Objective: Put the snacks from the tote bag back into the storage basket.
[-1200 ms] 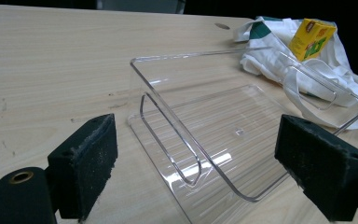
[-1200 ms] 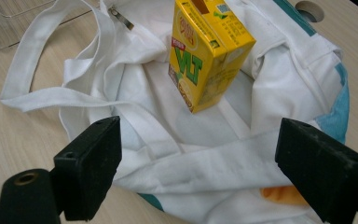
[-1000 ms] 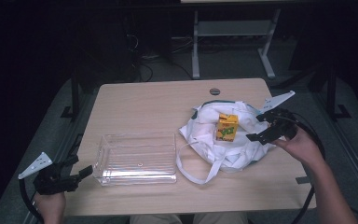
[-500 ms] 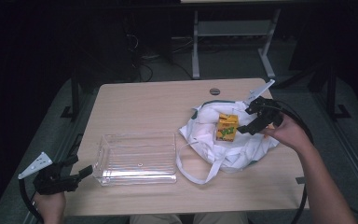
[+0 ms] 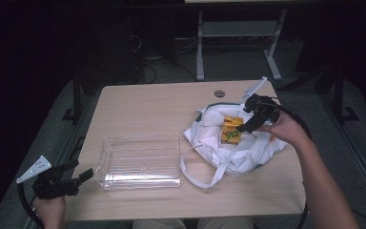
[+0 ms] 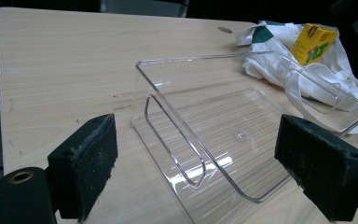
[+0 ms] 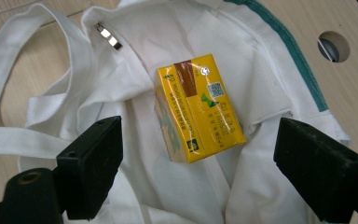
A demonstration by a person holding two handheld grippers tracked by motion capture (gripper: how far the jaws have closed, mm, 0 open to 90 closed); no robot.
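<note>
Right gripper (image 5: 246,125) hovers over the yellow carton (image 5: 231,130), jaws spread wide and holding nothing; in the right gripper view the carton (image 7: 196,107) sits between the two black pads, clear of both, slightly tilted, lying on its side on the white cloth. Carton rests on top of the white tote bag (image 5: 233,148), which is crumpled on the right half of the desk (image 5: 162,105), its strap loops trailing toward the front edge. Bag has a green trim along one edge and a small metal zip pull (image 7: 108,36) near the top left of the right gripper view. The right hand (image 5: 286,129) grips the tool from the right side, cable looping around behind it. Clear plastic tray (image 5: 140,162) stands on the left front part of the desk, just beside the bag's strap, nothing in it. Left gripper (image 5: 71,180) sits off the desk's front left corner, near the tray but apart from it, jaws wide and holding nothing; in the left gripper view the tray (image 6: 223,140) lies ahead between the pads, the bag and carton (image 6: 313,43) farther back right. Round cable hole (image 5: 219,93) near the desk's far edge.
</note>
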